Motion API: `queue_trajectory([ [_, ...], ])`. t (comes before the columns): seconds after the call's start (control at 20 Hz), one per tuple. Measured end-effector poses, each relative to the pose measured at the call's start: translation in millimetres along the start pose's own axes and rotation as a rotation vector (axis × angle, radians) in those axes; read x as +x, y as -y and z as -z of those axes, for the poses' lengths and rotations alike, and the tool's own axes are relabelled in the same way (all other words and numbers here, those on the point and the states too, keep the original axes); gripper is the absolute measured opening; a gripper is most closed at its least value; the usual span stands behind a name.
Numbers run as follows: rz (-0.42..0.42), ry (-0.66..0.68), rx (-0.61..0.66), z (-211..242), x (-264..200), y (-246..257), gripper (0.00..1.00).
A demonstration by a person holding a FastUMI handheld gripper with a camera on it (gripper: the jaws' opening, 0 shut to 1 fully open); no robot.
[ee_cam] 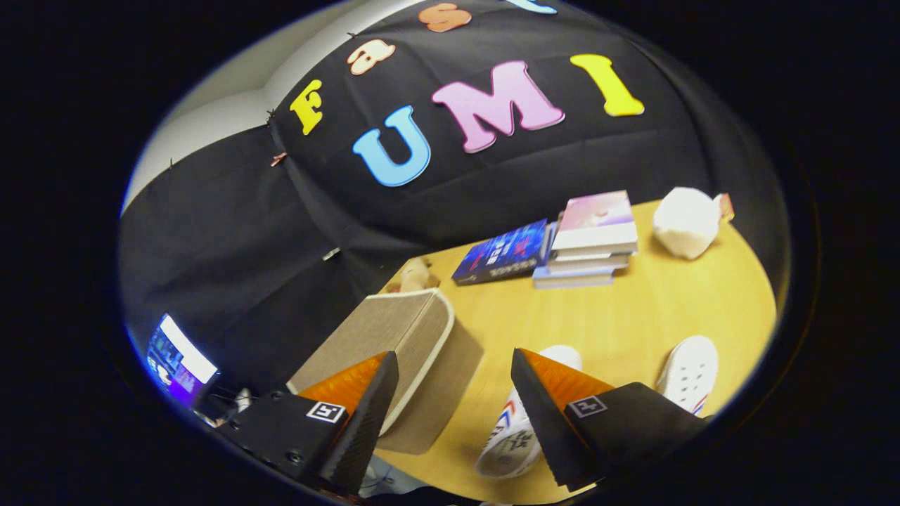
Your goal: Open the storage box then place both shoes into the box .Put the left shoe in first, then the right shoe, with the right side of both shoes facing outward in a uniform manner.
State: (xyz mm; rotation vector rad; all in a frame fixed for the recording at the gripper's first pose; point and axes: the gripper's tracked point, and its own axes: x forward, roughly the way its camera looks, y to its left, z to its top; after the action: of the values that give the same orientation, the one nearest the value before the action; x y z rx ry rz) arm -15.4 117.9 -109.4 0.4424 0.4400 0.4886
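Note:
A beige fabric storage box (411, 351) with a white-trimmed lid stands on the wooden table (633, 316), its lid down. Part of it lies behind one finger and part in the gap between the fingers. My gripper (453, 365) is open, hovering above the table with nothing between its fingers. One white shoe (517, 429) with red and blue stripes lies just ahead, partly hidden by the other finger. A second white shoe (689, 372) lies beyond that same finger, further from the box.
A stack of books (590, 242) and a blue book (503, 253) lie at the table's far side. A white lumpy object (685, 221) sits beside them. A small tan toy (415, 274) stands behind the box. A lit screen (179, 362) glows off the table's edge.

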Motion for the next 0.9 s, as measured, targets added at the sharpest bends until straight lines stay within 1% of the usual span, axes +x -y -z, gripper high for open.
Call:
queue_trajectory([
  [0.25, -0.243, -0.161, 0.152, 46.6, 3.7, -40.5, 0.98],
  [0.4, -0.367, -0.240, 0.260, 71.0, 11.9, -53.8, 0.99],
  [0.6, -0.439, -0.320, 0.391, 93.0, 22.9, -56.2, 0.98],
  [0.7, -0.480, -0.336, 0.446, 93.0, 25.3, -59.6, 0.97],
  [0.9, -0.525, -0.348, 0.521, 93.6, 33.4, -67.4, 0.96],
])
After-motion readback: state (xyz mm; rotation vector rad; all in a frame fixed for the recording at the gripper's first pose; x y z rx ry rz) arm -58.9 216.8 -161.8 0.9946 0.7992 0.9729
